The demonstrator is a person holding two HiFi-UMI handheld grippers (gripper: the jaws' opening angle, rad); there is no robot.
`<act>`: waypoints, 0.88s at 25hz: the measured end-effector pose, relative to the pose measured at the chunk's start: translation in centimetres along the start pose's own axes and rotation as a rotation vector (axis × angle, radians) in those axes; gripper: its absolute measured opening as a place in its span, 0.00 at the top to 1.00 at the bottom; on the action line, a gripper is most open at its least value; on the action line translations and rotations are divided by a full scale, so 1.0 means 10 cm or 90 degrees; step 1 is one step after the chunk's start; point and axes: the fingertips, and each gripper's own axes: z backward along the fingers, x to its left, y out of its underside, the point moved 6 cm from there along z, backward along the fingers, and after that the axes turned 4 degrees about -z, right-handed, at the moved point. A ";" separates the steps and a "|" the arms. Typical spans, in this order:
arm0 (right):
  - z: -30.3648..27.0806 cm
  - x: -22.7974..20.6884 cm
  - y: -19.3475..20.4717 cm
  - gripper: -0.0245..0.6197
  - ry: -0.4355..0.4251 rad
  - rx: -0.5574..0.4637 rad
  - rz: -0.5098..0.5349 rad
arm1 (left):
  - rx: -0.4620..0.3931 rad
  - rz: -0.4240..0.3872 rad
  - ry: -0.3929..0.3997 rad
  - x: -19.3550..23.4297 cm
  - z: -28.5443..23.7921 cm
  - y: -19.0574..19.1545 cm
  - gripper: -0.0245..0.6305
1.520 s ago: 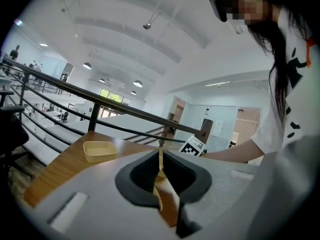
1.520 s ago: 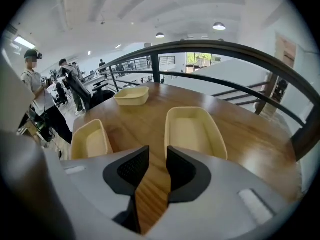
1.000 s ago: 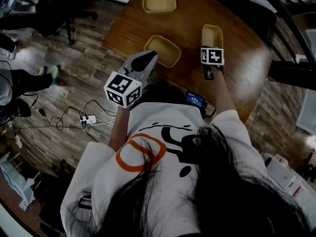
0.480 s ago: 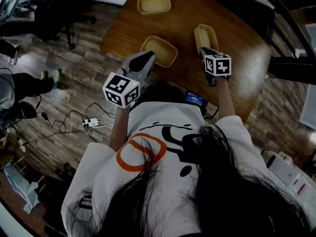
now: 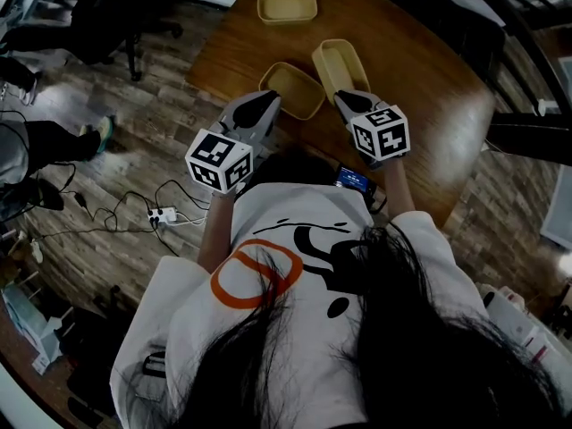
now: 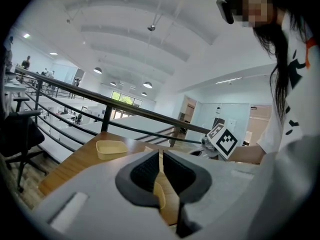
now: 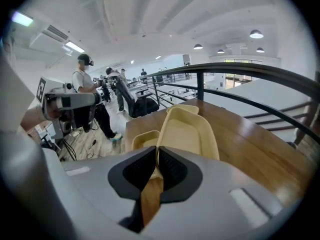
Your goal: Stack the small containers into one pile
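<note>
Overhead, the right claw (image 5: 345, 98) grips a tan container (image 5: 338, 63) just beside the middle container (image 5: 293, 90) on the surface (image 5: 420, 88). In the left gripper view, the left claw (image 6: 160, 159) seems pinched on the middle container's rim. In the right gripper view, the jaws clamp the tilted tan container's rim.

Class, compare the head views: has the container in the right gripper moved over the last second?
Yes. The right gripper has swung the raised container left, beside the near container, which stayed put.
</note>
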 end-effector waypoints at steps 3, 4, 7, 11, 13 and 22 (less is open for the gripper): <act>-0.13 0.28 -0.03 0.90 -0.036 0.014 0.055 | -0.002 0.002 -0.012 0.00 0.06 0.01 0.96; -0.19 0.36 -0.03 0.90 -0.047 0.022 0.077 | -0.002 0.003 -0.016 0.01 0.07 0.02 0.96; -0.34 0.54 0.01 0.90 -0.067 0.049 0.136 | -0.002 0.007 -0.030 0.03 0.11 0.03 0.96; -0.47 0.72 0.02 0.90 -0.088 0.070 0.182 | -0.007 0.010 -0.047 0.06 0.22 0.03 0.96; -0.55 0.77 0.02 0.90 -0.092 0.083 0.208 | -0.008 0.012 -0.057 0.11 0.26 0.04 0.96; -0.65 0.86 0.16 0.90 -0.089 0.143 0.308 | -0.009 0.024 -0.084 0.21 0.38 0.10 0.96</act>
